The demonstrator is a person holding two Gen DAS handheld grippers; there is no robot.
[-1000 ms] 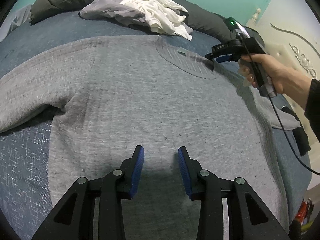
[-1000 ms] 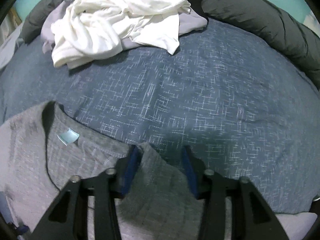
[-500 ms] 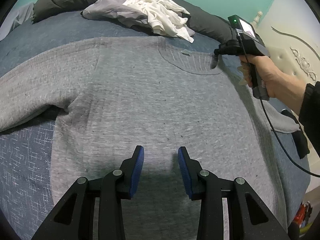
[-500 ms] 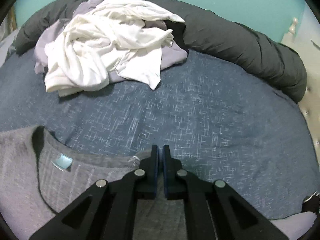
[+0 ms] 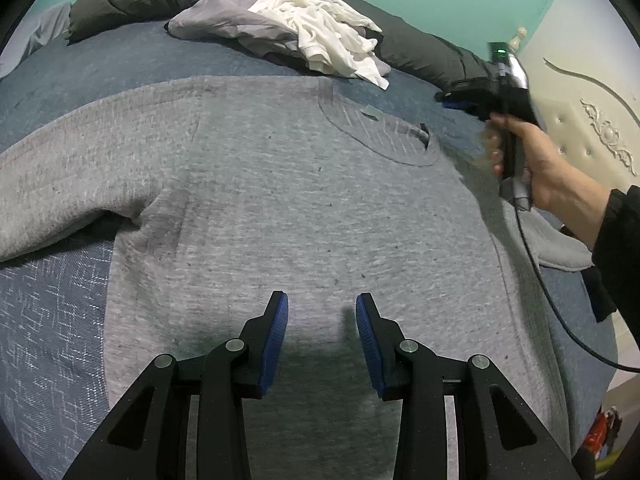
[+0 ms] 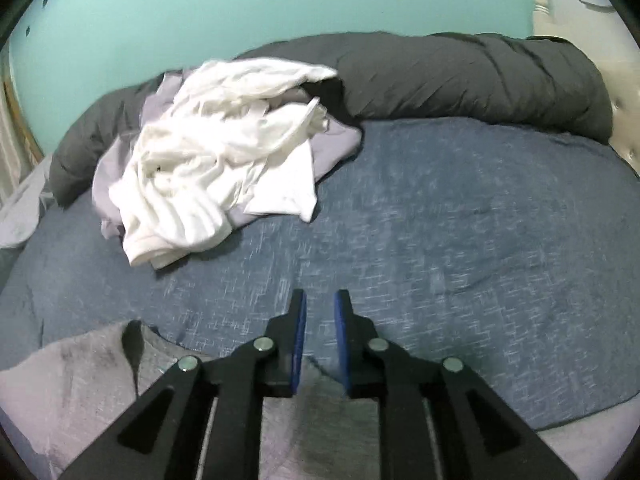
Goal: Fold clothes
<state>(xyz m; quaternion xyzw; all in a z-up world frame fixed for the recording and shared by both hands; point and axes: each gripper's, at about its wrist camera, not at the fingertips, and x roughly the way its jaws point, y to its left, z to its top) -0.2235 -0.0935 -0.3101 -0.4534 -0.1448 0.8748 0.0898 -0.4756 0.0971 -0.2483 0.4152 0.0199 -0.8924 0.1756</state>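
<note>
Spread flat beneath the left claw (image 5: 318,334), a grey sweater (image 5: 304,200) runs lengthwise ahead, collar at the far end. Left jaws stand wide apart over its lower body. Nearer the collar, ahead and to the right, the right claw (image 6: 320,332) hovers with jaws slightly parted, holding nothing.

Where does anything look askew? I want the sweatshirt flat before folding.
The gray sweatshirt lies mostly flat, but its collar is puckered up at the right edge, and one sleeve has a raised fold.

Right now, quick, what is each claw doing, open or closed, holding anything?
Left claw: open, empty, over the gray sweatshirt.
Right claw: open a little, holding nothing, above the blue bedspread.
</note>
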